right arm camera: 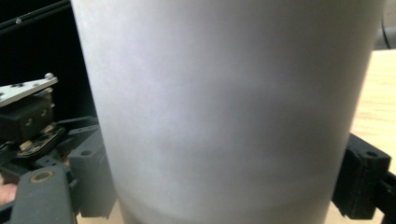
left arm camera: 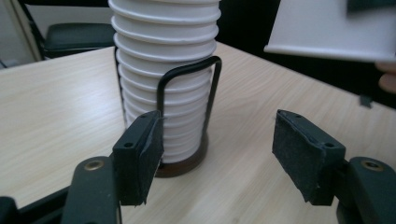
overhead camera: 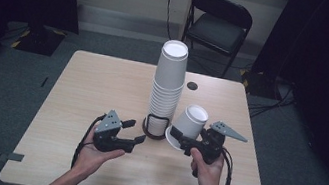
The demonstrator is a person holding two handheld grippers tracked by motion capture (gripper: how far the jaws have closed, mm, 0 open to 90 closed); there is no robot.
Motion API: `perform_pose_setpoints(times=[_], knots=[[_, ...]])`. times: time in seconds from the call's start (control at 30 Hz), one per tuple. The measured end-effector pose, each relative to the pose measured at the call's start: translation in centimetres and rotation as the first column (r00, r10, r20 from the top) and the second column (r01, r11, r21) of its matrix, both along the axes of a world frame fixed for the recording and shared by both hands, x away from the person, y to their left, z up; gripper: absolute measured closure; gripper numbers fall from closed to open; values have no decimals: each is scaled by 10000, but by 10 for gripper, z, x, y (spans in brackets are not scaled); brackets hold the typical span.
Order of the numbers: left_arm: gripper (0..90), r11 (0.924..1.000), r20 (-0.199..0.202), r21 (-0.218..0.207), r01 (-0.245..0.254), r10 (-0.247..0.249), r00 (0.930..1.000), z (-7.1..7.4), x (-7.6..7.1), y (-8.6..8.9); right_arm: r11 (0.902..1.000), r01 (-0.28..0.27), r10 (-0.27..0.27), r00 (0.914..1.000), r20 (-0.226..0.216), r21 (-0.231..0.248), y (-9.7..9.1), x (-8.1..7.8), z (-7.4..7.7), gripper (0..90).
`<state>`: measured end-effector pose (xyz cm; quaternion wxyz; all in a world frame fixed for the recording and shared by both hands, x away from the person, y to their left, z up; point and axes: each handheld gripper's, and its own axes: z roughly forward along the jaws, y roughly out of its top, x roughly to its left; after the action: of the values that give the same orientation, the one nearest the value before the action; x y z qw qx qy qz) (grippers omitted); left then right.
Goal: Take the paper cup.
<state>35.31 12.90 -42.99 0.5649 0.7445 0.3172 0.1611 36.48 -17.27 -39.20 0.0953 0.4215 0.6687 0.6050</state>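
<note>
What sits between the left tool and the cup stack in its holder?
Nothing: in the left gripper view only bare tabletop separates the open left tool from the cup stack in its wire holder. The high view agrees.

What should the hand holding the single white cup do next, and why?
Probably set the single cup down upside down on the bare table, right of the cup stack. The right gripper grips it near the rim, held above the wood, bottom up. The left gripper is open beside the stack's holder, seemingly ready to steady it.
</note>
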Motion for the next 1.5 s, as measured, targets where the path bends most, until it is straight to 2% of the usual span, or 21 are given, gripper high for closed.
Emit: perform_pose_setpoints(times=[0.13, 0.2, 0.23, 0.3, 0.47, 0.57, 0.63, 0.77, 0.83, 0.9, 1.07, 1.23, 1.33, 1.4, 1.5], knots=[[353, 9999, 15, -16, 122, -122, 9999, -2, -2, -2, 9992, -94, 103, 9997, -241, 394, 4, -1, -5, 135], [353, 9997, 5, -195, 135, -135, 9999, -2, -3, -3, 9989, -89, 104, 9994, -326, 462, 7, -2, -7, 136], [354, 9994, -21, -265, 203, -204, 9998, -3, -4, -3, 9974, -163, 198, 9985, -502, 700, 9, -2, -8, 136], [358, 9993, 21, -215, 320, -319, 9995, -4, -5, -4, 9967, -171, 217, 9981, -577, 794, 9, -3, -9, 137], [361, 9986, 80, -290, 432, -429, 9990, -4, -9, -7, 9870, -319, 478, 9940, -981, 1574, 13, -6, -13, 138], [350, 9981, -96, -423, 453, -457, 9989, -4, -9, -7, 9885, -352, 508, 9933, -1037, 1468, 15, -7, -14, 138], [349, 9982, -254, -382, 468, -477, 9985, -5, -8, -7, 9872, -392, 561, 9927, -1068, 1544, 16, -7, -15, 138], [336, 9967, -293, -544, 610, -626, 9976, -5, -8, -7, 9814, -479, 732, 9886, -1318, 1859, 20, -8, -19, 138], [333, 9966, -194, -526, 634, -645, 9977, -4, -9, -6, 9768, -457, 785, 9854, -1511, 2092, 21, -8, -21, 138], [325, 9937, -181, -731, 845, -860, 9961, -5, -9, -6, 9705, -481, 882, 9827, -1627, 2362, 22, -8, -22, 138], [339, 9945, 26, -579, 871, -870, 9962, -4, -10, -8, 9681, -455, 887, 9819, -1673, 2462, 24, -8, -23, 138], [374, 9940, 245, -602, 916, -903, 9956, -3, -12, -9, 9647, -460, 935, 9803, -1741, 2594, 25, -9, -22, 138], [383, 9939, 389, -628, 902, -878, 9954, -3, -13, -10, 9598, -429, 979, 9773, -1877, 2775, 25, -9, -23, 138], [381, 9942, 494, -642, 860, -829, 9953, -3, -14, -11, 9504, -397, 1052, 9744, -1986, 3084, 25, -8, -25, 138], [383, 9945, 548, -619, 847, -814, 9952, -2, -14, -12, 9496, -387, 1069, 9729, -2051, 3110, 26, -9, -24, 138]])
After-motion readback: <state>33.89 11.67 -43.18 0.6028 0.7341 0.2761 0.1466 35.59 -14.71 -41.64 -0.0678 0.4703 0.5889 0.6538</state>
